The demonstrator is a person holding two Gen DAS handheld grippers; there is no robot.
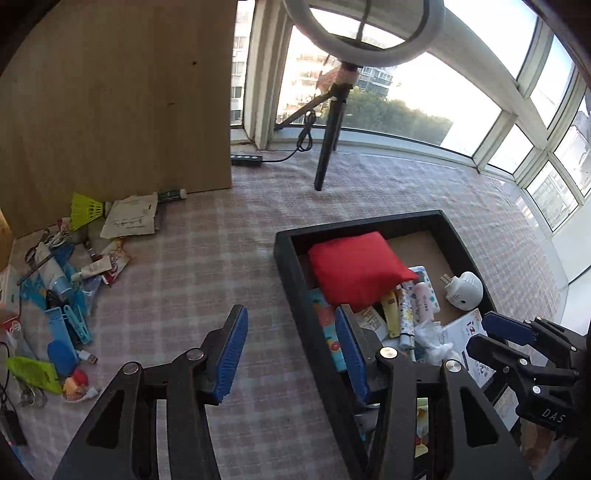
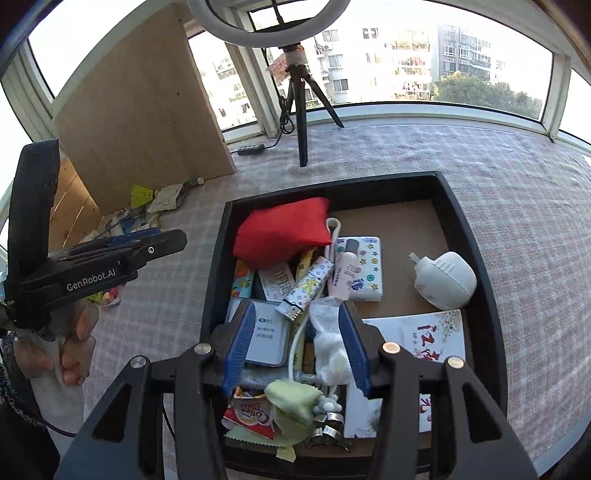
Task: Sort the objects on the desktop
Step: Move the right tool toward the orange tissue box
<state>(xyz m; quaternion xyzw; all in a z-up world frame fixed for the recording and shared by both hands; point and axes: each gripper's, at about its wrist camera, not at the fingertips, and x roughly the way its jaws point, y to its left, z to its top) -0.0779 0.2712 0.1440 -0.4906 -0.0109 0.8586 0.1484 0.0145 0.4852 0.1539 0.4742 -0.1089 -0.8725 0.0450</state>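
Tilting downward, right gripper [image 2: 295, 343] agape

The ring light [image 2: 269, 26] is cut off by the top edge in both views. Under the red cushion [image 2: 282, 230], at the black tray's [image 2: 216, 266] ten o'clock corner, packets are partly hidden. The pile [image 1: 55, 288] at nine o'clock in the left view runs off-frame. Print on the booklet [image 2: 437, 334] is too small to read.

Left gripper [image 1: 291, 350] and right gripper [image 2: 295, 345] apparently agape, empty.
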